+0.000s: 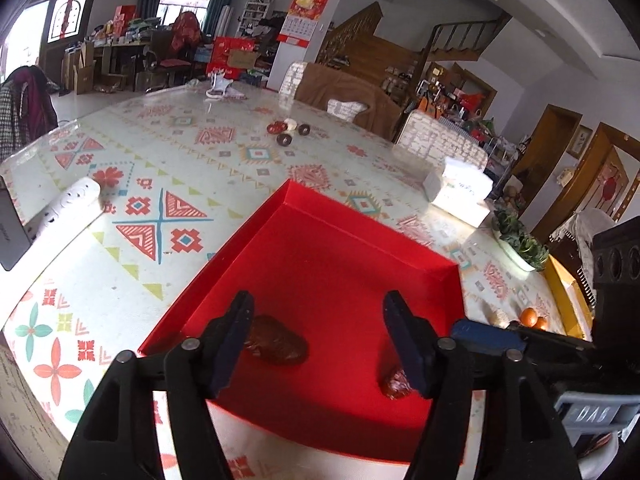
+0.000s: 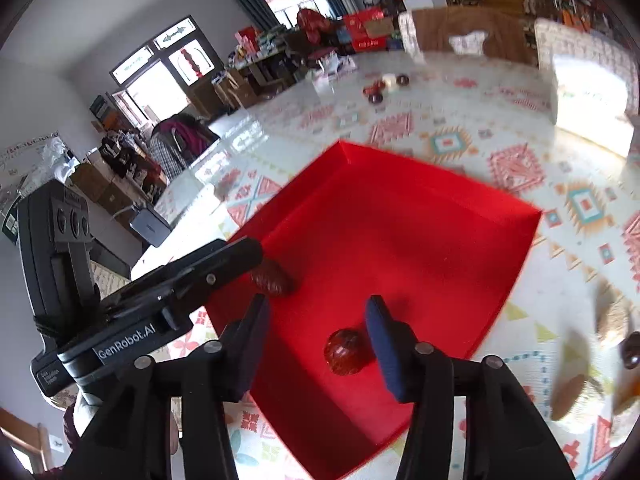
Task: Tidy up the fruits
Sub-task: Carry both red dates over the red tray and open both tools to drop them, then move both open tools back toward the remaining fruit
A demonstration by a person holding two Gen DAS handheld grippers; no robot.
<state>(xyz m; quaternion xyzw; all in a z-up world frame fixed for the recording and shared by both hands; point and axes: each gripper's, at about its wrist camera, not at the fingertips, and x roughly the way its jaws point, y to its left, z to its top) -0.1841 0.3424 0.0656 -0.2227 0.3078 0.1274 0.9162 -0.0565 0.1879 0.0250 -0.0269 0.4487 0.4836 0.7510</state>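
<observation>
Over the red box, both claws, left claw and right claw, hang wide open, holding nothing. The right could nudge the round red fruit sideways, since it sits just beside one finger.

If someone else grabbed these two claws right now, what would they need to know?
Left claw: open, empty, over the red tray.
Right claw: open, empty, over the same tray.
Done: two dark red fruits lie in the tray, an oblong one and a round one.
Left: oranges and other pieces remain on the table beside the tray, to the right.
</observation>
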